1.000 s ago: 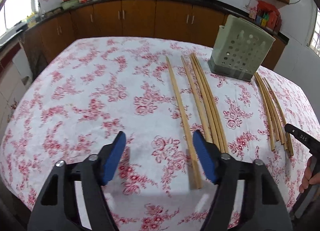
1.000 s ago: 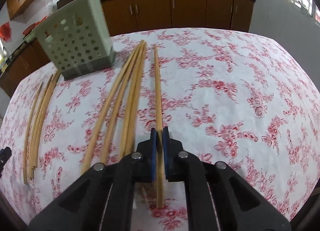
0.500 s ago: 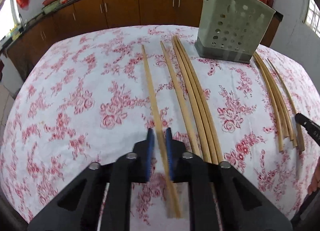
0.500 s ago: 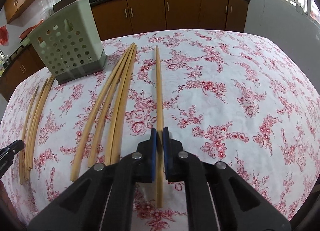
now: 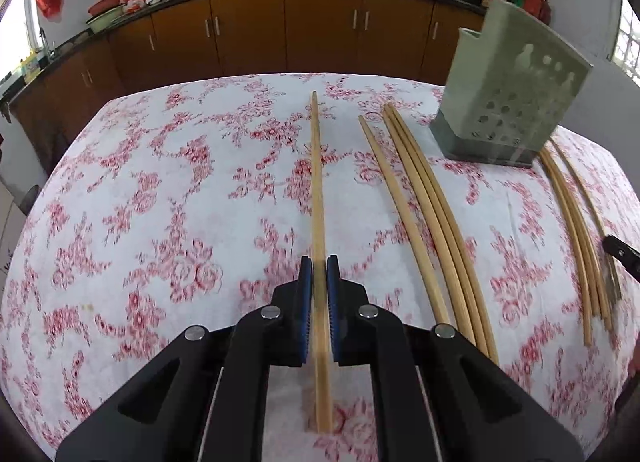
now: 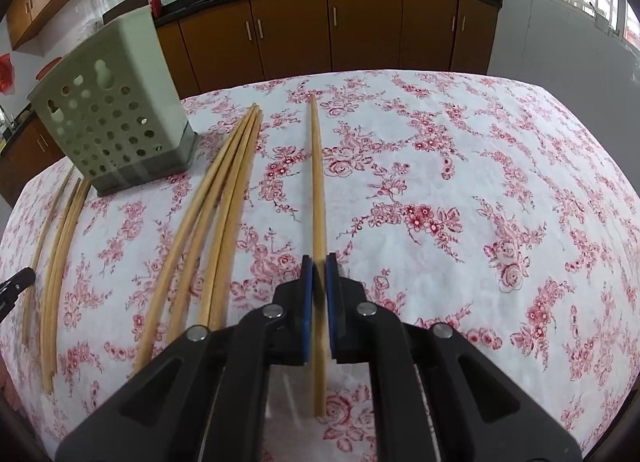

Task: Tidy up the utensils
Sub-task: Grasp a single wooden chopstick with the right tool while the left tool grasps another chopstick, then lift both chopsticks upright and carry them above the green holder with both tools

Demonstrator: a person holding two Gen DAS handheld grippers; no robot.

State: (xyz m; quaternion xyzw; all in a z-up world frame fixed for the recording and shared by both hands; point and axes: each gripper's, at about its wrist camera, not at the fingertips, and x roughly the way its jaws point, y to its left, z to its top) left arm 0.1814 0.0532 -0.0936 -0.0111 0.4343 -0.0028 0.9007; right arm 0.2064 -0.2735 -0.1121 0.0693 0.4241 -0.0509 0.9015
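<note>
**Two chopsticks pinched, one in each hand-held gripper**

In my left hand-held gripper a long wooden chopstick sits between the blue pads, which are pressed against its sides near the thick end. The stick points away from me over the desk, which wears a white cloth printed with red roses. The short thick end juts back towards me past the pads.

My right hand-held gripper pinches a second chopstick the same way, pads tight on both sides, the thin tip aimed at the far edge of the desk.

Between my two hands, loose chopsticks lie flat on the cloth. One group of four lies just right of my left stick, three of them bunched side by side. Another bunch lies further right, close to the tip of my right tool as it peeks in at the edge of the left view.

A pale green utensil holder with round holes in its walls stands upright at the far ends of these groups.

Behind the desk run brown kitchen cabinets topped by a dark counter with two woks.
</note>
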